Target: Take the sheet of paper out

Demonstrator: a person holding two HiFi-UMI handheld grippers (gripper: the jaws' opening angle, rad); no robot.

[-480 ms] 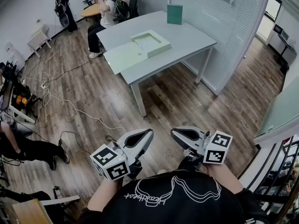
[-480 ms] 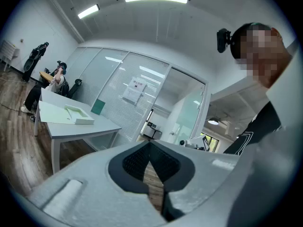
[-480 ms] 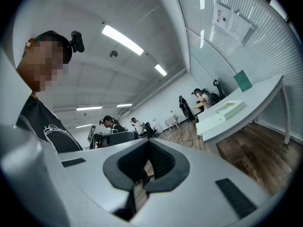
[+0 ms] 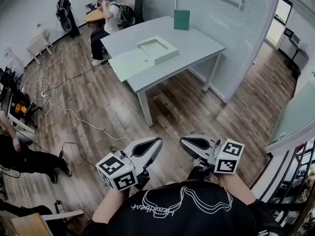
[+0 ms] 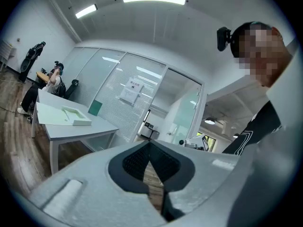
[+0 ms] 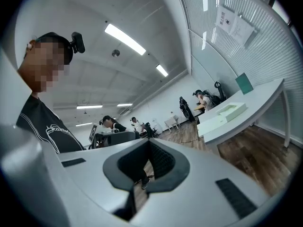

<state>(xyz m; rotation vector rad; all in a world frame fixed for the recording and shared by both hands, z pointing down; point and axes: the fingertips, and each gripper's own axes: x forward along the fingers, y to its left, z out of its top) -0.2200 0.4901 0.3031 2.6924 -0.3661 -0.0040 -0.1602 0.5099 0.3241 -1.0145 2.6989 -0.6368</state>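
Note:
On the grey table (image 4: pixel 197 43) far ahead lies a shallow pale-green box (image 4: pixel 157 49), open at the top, with a flat pale-green panel (image 4: pixel 129 62) beside it. I cannot make out a sheet inside at this distance. The box also shows small in the left gripper view (image 5: pixel 75 115) and in the right gripper view (image 6: pixel 230 110). My left gripper (image 4: pixel 158 140) and right gripper (image 4: pixel 182 140) are held level close to my body, well short of the table. Both are shut with nothing between the pads (image 5: pixel 149 143) (image 6: pixel 149 142).
A green book (image 4: pixel 181 19) stands upright at the table's far edge. A seated person (image 4: pixel 106 18) is at the table's far left end, and another person (image 4: pixel 19 156) sits low at the left. Cables (image 4: pixel 64 107) trail over the wooden floor. A glass partition with blinds (image 4: pixel 236 28) runs along the right.
The head view has shifted slightly, so the table sits a little higher and further left. Both grippers stay in the same place, shut.

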